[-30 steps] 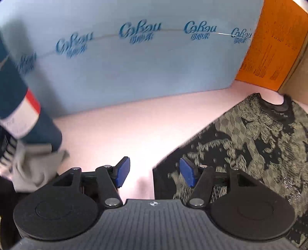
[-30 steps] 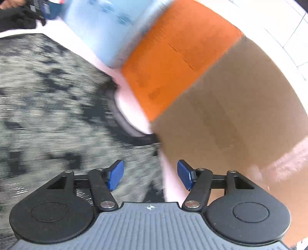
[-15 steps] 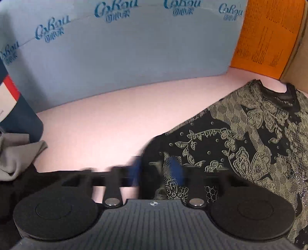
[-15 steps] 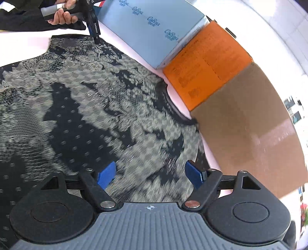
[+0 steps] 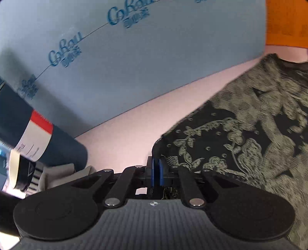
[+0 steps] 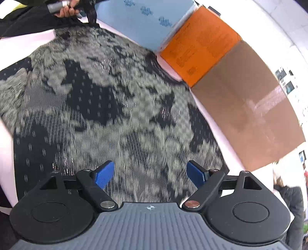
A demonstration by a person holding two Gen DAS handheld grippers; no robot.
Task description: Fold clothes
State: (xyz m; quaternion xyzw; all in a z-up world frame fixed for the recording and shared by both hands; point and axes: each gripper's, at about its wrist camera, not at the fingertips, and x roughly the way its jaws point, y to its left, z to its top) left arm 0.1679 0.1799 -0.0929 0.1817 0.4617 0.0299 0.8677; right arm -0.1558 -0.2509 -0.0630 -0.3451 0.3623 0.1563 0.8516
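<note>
A black shirt with a pale floral print [image 5: 240,134] lies spread on the pink table [image 5: 125,138]. My left gripper [image 5: 156,171] sits at the shirt's near corner. Its blue pads are almost together, the jaws opening slightly, with the fabric edge pinched between them. In the right wrist view the shirt [image 6: 115,105] fills the middle. My right gripper [image 6: 150,175] hovers over it, jaws wide and opening, with nothing between them. At the far edge of that view a hand [image 6: 65,9] holds the left gripper [image 6: 91,15] at the shirt's corner.
A light blue printed pack [image 5: 134,57] stands along the table's back. An orange box [image 6: 198,46] and a brown cardboard box [image 6: 246,105] line the shirt's right side. A dark blue cylinder with a red and white label [image 5: 28,130] and grey cloth [image 5: 57,173] lie at the left.
My left gripper moved onto the shirt's corner and closed on the fabric. My right gripper swung from the collar by the boxes to over the shirt's body, and its jaws widened.
</note>
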